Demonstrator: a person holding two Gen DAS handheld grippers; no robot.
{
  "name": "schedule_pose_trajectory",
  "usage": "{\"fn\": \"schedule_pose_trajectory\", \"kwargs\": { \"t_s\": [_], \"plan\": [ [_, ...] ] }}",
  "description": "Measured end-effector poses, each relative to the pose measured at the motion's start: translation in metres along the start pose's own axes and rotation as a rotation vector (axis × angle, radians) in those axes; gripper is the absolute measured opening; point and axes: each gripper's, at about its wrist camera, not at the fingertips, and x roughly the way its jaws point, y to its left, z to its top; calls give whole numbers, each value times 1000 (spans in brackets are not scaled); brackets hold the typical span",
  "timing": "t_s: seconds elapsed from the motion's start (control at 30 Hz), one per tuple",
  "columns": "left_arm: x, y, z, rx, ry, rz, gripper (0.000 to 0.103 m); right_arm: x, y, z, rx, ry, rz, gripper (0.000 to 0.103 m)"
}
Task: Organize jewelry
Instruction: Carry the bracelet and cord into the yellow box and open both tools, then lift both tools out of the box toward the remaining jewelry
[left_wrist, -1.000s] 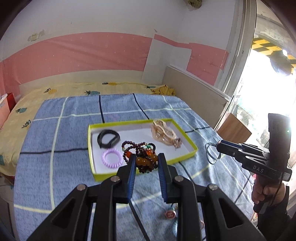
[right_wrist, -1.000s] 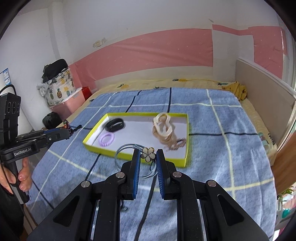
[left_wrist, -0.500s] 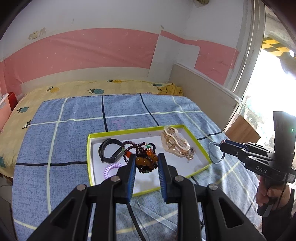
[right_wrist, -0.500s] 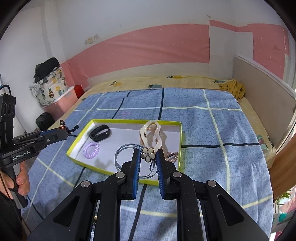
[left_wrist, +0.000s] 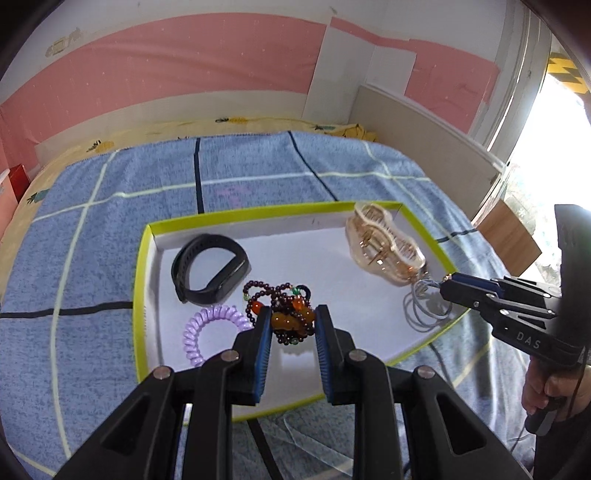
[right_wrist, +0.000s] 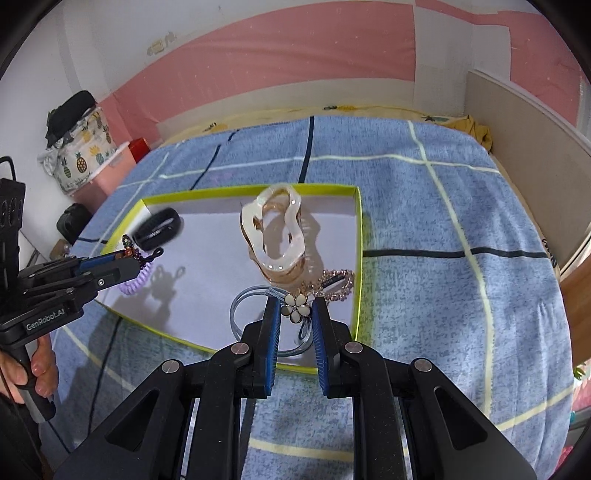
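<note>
Blue plaid blanket, pink-banded wall — left gripper pinches beaded bracelet, right gripper flower hair tie

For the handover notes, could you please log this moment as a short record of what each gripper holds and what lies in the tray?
left gripper: shut on dark red and amber bead bracelet
right gripper: shut on grey hair tie with white flower charm
yellow-rimmed white tray: on blue checked blanket
in tray: black wristband, lilac spiral hair tie, translucent beige claw clip
</note>
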Motion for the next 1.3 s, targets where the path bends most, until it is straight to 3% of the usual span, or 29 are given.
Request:
{"fn": "schedule_pose_trajectory", "kwargs": {
  "t_s": [0.57,0.7,0.9,1.1,1.3],
  "plan": [
    [28,9,11,-13,37,53,25,24,-7,13,23,48,-26,18],
    [25,8,9,-9,30,50,25,18,-7,10,37,34,-5,24],
    [10,10,7,-32,6,25,32,4,-2,7,27,2,4,43],
    [-22,6,-4,-31,-36,20,32,-29,8,-1,6,-48,20,43],
    [-64,-5,-29,-20,-72,65,32,-76,23,-26,-21,-111,39,43]
  ]
}}
